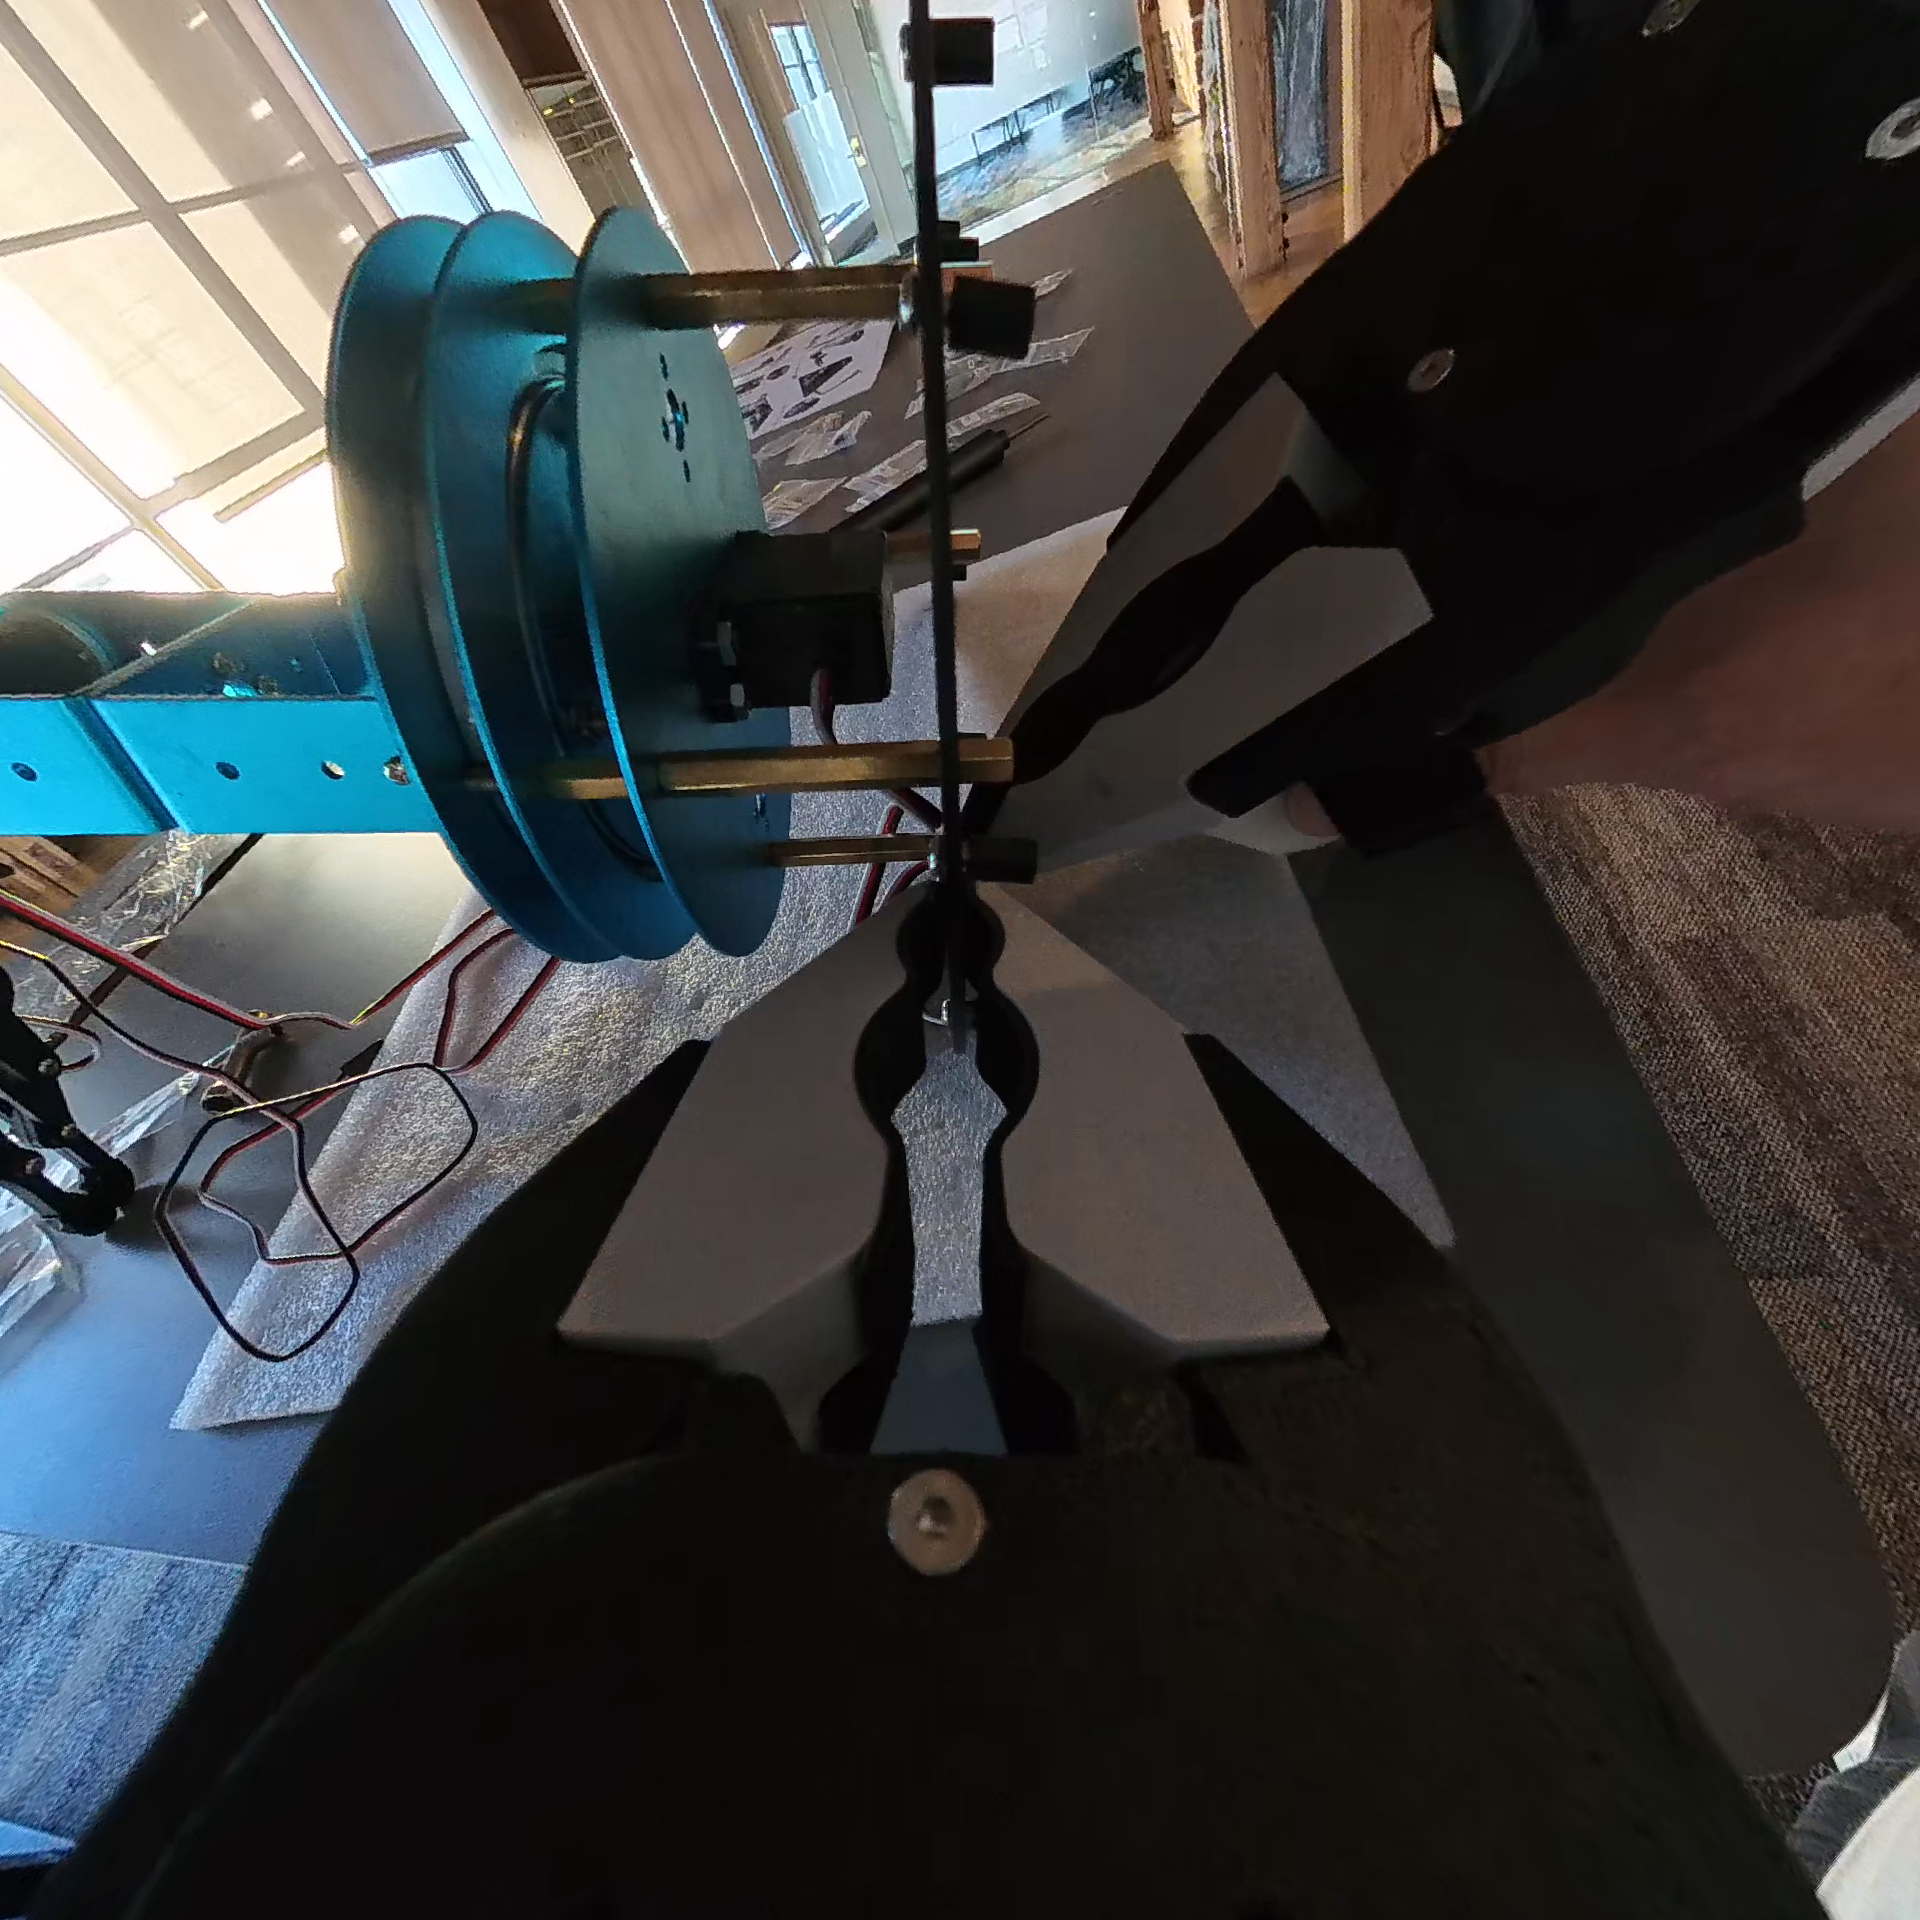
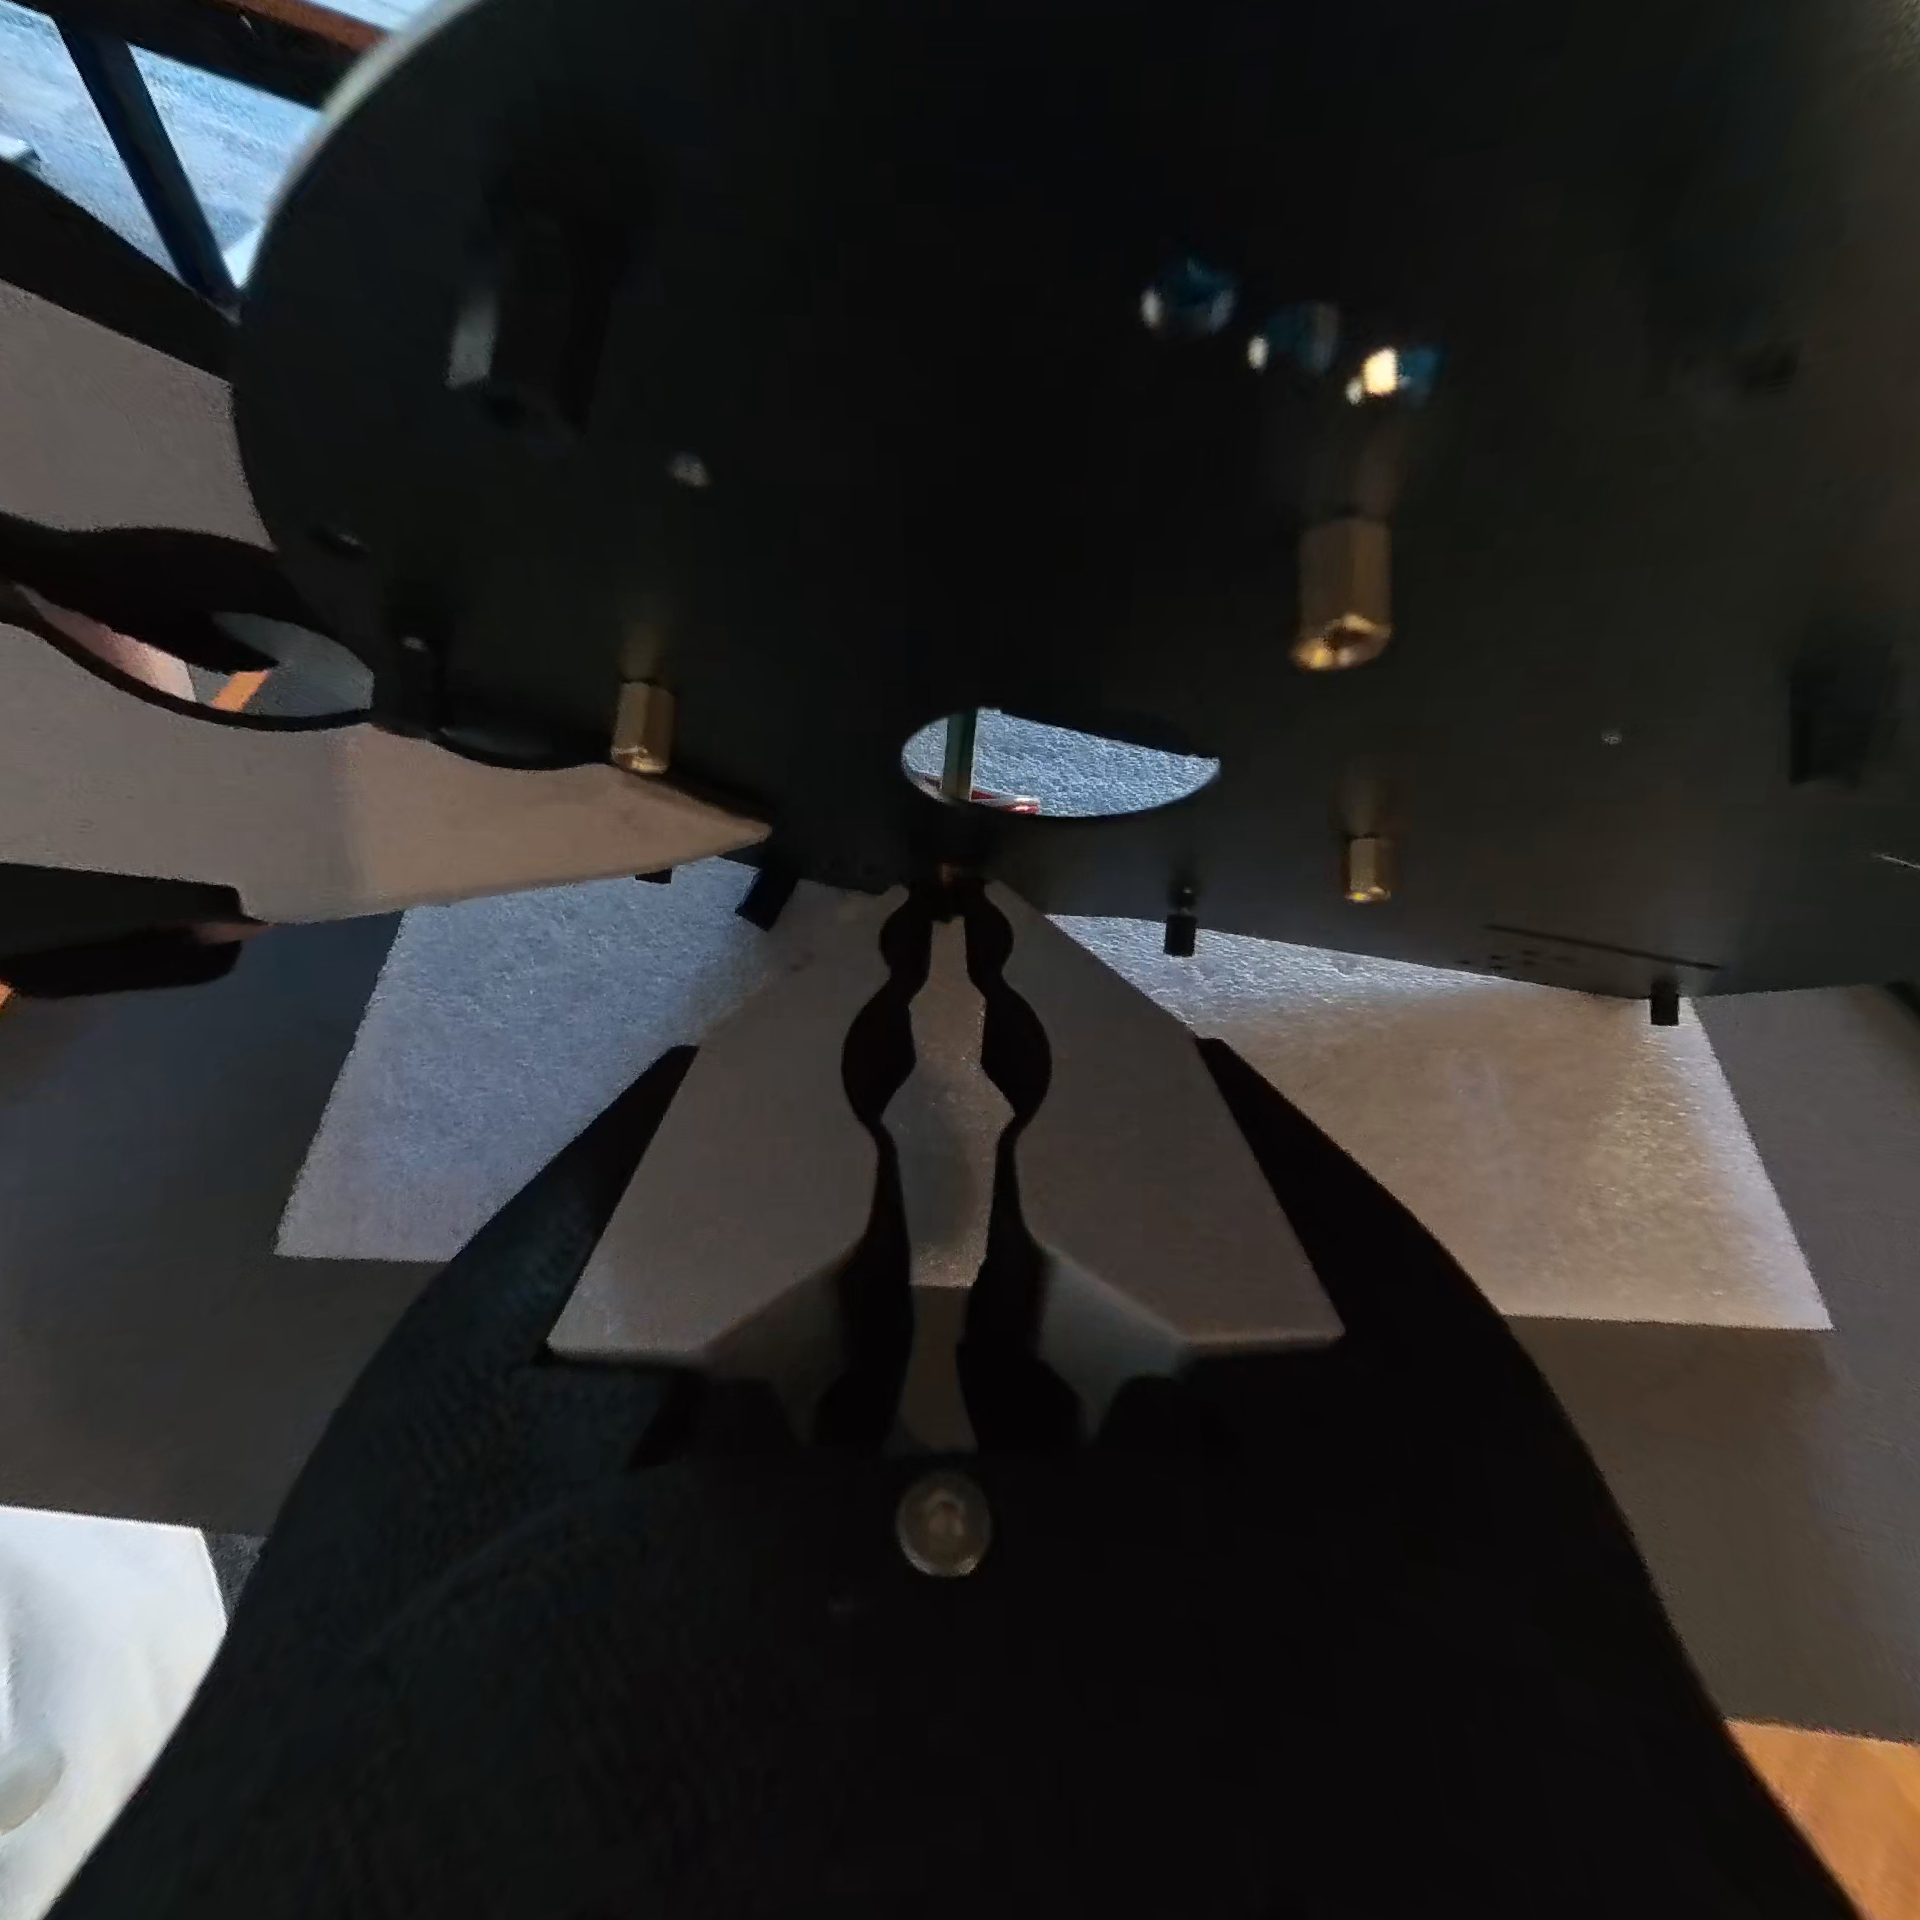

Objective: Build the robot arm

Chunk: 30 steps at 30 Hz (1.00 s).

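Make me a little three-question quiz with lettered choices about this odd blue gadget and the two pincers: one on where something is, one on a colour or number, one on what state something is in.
1. Where does the thin black plate sit relative to the blue discs?
A. Apart from them, at the ends of brass rods
B. Flat against them
C. Lying alone on the foam

2. How many blue discs are stacked side by side?
A. One
B. Three
C. Six

3. What is the left gripper doing?
A. Wide open, far from everything
B. Closed on the plate's edge
C. Holding a loose wire

Answers: 1 A, the brass rods span the gap between disc and plate. 2 B, three rims show in the left wrist view. 3 B, its fingers pinch the plate's lower edge, while the right gripper meets the same plate at its rim.
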Motion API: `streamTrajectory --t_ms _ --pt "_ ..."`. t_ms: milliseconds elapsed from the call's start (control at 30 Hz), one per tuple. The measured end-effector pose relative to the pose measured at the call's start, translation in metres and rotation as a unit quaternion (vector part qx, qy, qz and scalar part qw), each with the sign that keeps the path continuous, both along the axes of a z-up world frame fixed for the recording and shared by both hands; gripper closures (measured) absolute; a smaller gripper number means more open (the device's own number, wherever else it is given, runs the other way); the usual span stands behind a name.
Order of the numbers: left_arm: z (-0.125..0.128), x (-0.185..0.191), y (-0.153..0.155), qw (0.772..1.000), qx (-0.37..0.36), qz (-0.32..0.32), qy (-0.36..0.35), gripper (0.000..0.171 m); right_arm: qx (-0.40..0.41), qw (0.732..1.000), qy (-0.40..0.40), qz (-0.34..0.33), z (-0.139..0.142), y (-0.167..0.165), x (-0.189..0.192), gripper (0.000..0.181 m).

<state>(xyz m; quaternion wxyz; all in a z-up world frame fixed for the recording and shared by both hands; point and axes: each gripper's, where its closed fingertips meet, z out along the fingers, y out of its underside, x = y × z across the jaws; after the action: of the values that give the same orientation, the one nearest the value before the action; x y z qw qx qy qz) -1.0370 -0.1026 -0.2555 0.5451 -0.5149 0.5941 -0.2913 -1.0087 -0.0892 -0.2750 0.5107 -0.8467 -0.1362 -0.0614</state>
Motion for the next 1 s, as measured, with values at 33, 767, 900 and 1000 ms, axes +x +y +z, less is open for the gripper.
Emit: streamTrajectory --t_ms 33,767,900,1000 --pt "0.0000 0.0001 0.0000 1.000 0.000 0.000 0.000 0.171 0.004 1.000 0.007 0.000 0.0000 0.0001 0.0000 0.176" --pt "-0.0002 0.0003 0.0000 1.000 -0.001 0.000 0.000 0.171 0.043 0.998 0.052 0.008 0.0027 0.0000 -0.0007 0.177" --pt "-0.0002 0.0002 0.0002 1.000 -0.001 0.000 0.000 0.171 0.045 0.998 0.042 -0.003 0.0028 0.0004 -0.0006 0.177" --pt "-0.0002 0.0002 0.0001 1.000 -0.001 0.000 0.000 0.171 0.046 0.997 0.063 -0.003 0.0026 0.0003 -0.0007 0.177"
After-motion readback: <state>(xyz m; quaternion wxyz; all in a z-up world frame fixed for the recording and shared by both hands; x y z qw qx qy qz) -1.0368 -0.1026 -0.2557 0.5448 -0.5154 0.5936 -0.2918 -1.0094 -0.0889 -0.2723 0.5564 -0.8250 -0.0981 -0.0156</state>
